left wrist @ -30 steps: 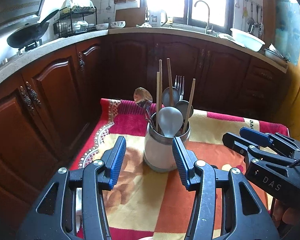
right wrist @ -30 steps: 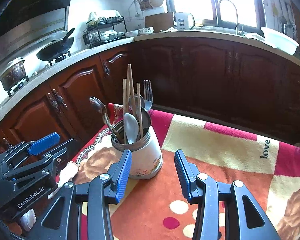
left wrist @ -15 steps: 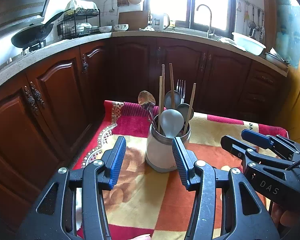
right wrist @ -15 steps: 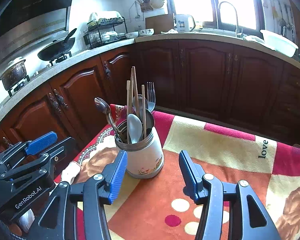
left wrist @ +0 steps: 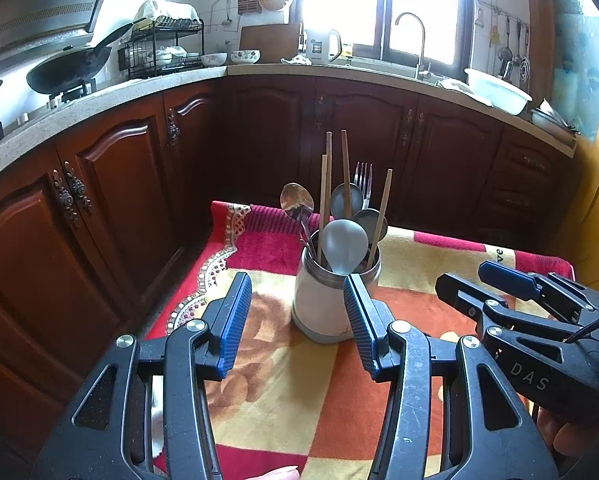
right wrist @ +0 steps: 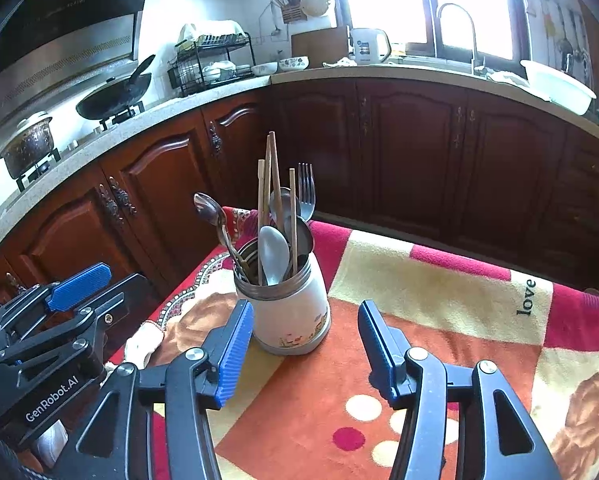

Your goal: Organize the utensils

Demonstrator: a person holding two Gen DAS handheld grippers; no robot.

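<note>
- Utensil holder (left wrist: 326, 300) sits centre frame in my left view, on the patterned cloth over the table (left wrist: 439, 256). Spoons, chopsticks (left wrist: 327, 184) and a fork (left wrist: 364, 178) all stand in it.
- Left gripper (left wrist: 297, 318): jaws apart, nothing between the pads, holder just beyond the tips.
- Right gripper (right wrist: 305, 346): jaws have just been opening, now about half open and empty; holder stands ahead of the left pad.
- My read: sorting looks done, nothing loose on the cloth that I can see.
- Risk: the holder is top-heavy with long handles. A finger clipping it, or snagging the leaning spoon (right wrist: 209, 210), could tip it.
- Risk: soft cloth under the base could slide or bunch if I nudge it.
</note>
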